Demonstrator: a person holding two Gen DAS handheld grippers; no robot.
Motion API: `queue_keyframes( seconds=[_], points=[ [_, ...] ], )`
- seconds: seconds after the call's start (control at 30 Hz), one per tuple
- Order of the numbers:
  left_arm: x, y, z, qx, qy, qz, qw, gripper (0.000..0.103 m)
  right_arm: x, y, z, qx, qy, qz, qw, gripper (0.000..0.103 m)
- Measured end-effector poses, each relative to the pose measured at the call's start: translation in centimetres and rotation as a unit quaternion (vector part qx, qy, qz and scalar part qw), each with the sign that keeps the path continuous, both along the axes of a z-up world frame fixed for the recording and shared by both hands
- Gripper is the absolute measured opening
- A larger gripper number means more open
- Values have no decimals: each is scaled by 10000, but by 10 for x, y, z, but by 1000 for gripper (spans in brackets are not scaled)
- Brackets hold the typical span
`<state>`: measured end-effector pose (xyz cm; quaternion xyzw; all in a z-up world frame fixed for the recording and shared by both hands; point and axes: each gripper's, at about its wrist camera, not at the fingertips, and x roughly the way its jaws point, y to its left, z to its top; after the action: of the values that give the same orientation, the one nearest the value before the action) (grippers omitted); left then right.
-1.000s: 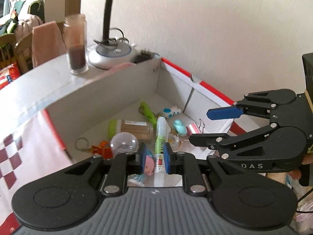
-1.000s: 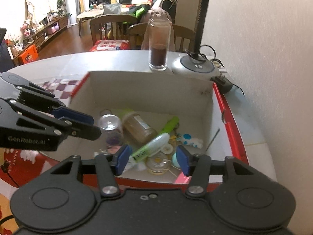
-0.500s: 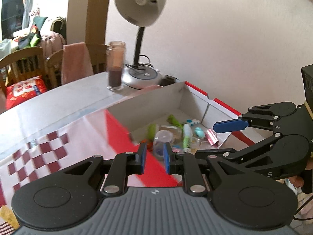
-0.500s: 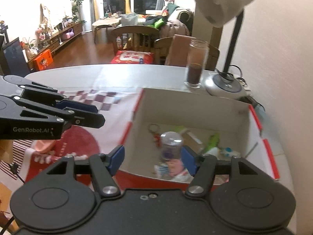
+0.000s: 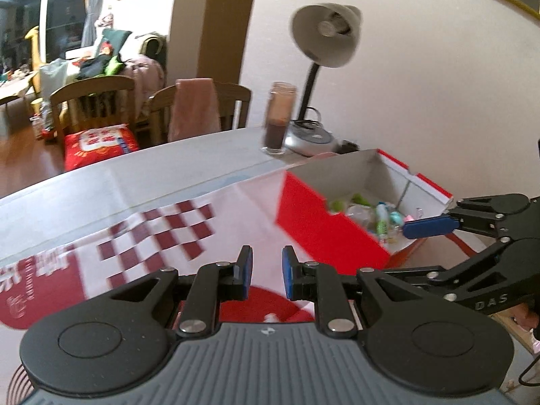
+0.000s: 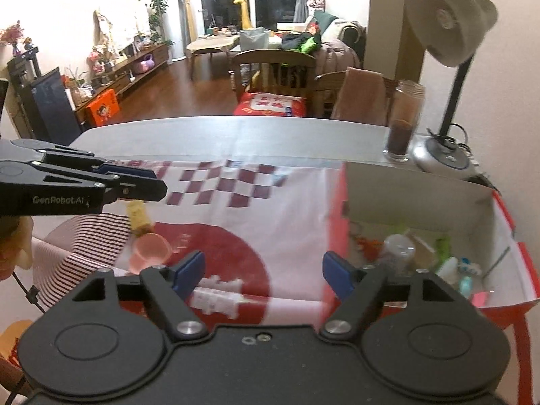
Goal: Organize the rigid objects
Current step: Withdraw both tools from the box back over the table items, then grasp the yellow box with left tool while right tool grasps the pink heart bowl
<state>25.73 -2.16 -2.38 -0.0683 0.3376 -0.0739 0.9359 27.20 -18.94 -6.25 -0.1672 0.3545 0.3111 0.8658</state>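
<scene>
A red-and-white box sits at the right and holds several small items, among them a clear jar and a white tube. The same box lies to the right in the left wrist view. My left gripper hovers over the checked cloth, shut and empty; it enters the right wrist view as the left gripper above a yellow item. My right gripper has its jaws opening with nothing between them, above a white toothed piece. A pink cup lies nearby.
A desk lamp and a glass jar of dark stuff stand behind the box near the wall. A striped round mat lies at the cloth's left. Wooden chairs stand past the table's far edge.
Both grippers have drawn back from over the box and swung left above the cloth; the box now sits at the right. The right jaws have widened. The left jaws have stayed together.
</scene>
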Motion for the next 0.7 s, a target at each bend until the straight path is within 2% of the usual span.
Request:
queue_keyframes(
  seconds=[0.1,0.17,0.23,0.27,0.4,0.53,0.7],
  points=[
    [-12,21,-5,-25,31,131,9999,20,-8,14,-4,73,13,34,10000,82],
    [-20,34,-9,-17,53,215,9998,31,-14,23,-7,119,57,45,9999,83],
    [-28,45,-13,-46,58,284,9996,58,-18,34,-11,139,85,77,9998,84],
    [-32,51,-16,-64,49,329,9994,62,-19,38,-13,136,96,102,9998,85],
    [-42,67,-24,-40,58,370,9993,63,-26,57,-22,108,76,239,9996,91],
    [-49,79,-35,37,66,434,9990,79,-38,74,-29,112,33,433,9990,100],
    [-48,92,-51,123,173,544,9983,84,-45,93,-46,55,125,626,9979,102]
  ],
)
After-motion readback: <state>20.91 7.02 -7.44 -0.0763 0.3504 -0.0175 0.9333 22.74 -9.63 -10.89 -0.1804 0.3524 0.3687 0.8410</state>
